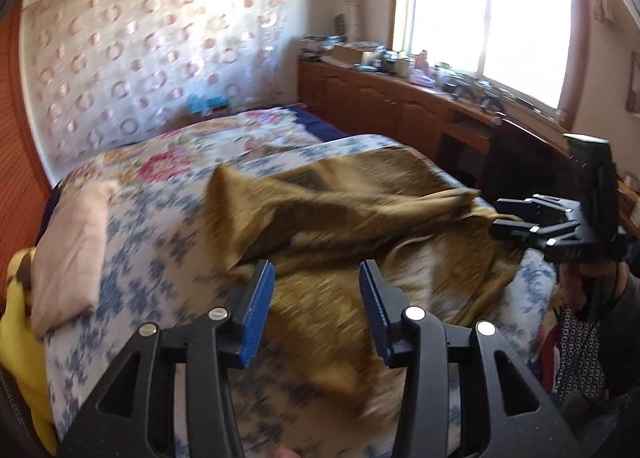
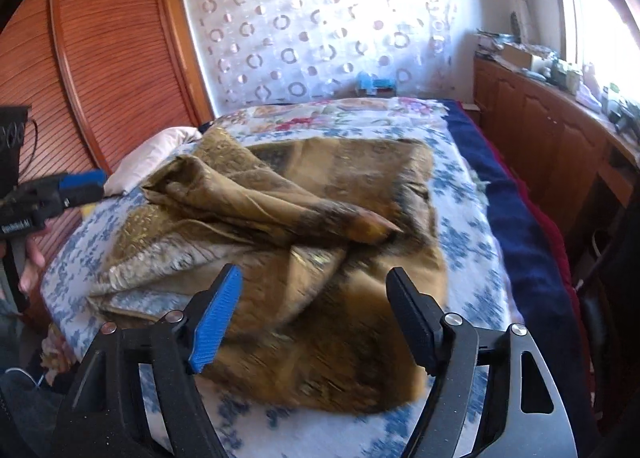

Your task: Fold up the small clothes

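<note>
A golden-brown patterned cloth [image 1: 340,198] [image 2: 280,198] lies rumpled on the bed, with one pointed corner folded over its middle. My left gripper [image 1: 316,274] hovers over the cloth's near edge, its jaws open and nothing between the blue pads. My right gripper [image 2: 314,274] is over the cloth's near side too, jaws wide open and empty. In the left wrist view the right gripper [image 1: 520,218] shows at the right, by the cloth's edge. The left gripper [image 2: 80,182] appears at the far left of the right wrist view, held in a hand, off the cloth.
The bed [image 1: 140,278] [image 2: 468,250] has a blue floral sheet. A folded pink cloth [image 1: 72,250] and a yellow item [image 1: 20,318] lie at its left edge. A slatted wooden wardrobe [image 2: 100,58] stands left; a cluttered wooden cabinet [image 1: 380,98] runs under the window.
</note>
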A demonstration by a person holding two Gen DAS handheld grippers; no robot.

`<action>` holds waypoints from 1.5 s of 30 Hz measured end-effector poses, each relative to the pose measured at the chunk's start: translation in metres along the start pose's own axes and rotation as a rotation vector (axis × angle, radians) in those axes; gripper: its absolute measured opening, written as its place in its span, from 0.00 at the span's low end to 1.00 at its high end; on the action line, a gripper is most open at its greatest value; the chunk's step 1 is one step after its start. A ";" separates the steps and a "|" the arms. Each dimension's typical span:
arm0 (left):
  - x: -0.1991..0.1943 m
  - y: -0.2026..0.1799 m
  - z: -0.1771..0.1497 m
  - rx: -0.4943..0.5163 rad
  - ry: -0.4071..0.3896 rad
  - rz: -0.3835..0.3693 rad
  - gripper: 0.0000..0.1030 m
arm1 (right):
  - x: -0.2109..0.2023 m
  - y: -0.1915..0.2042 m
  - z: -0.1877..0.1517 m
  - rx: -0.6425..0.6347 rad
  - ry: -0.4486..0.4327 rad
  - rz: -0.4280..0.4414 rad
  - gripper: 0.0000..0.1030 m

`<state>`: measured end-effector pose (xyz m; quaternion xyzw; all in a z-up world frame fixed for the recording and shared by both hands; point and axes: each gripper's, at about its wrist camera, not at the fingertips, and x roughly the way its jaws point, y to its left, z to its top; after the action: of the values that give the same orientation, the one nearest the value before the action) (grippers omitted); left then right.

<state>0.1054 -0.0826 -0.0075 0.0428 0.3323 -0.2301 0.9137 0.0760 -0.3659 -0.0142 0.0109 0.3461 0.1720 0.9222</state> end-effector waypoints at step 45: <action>0.005 0.014 -0.057 -0.077 0.020 -0.022 0.43 | -0.028 0.029 -0.025 -0.203 0.021 -0.025 0.00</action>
<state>0.0817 -0.0595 -0.0559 0.0066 0.3505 -0.2267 0.9087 0.0313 -0.3498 -0.0113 -0.0890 0.3365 0.1947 0.9170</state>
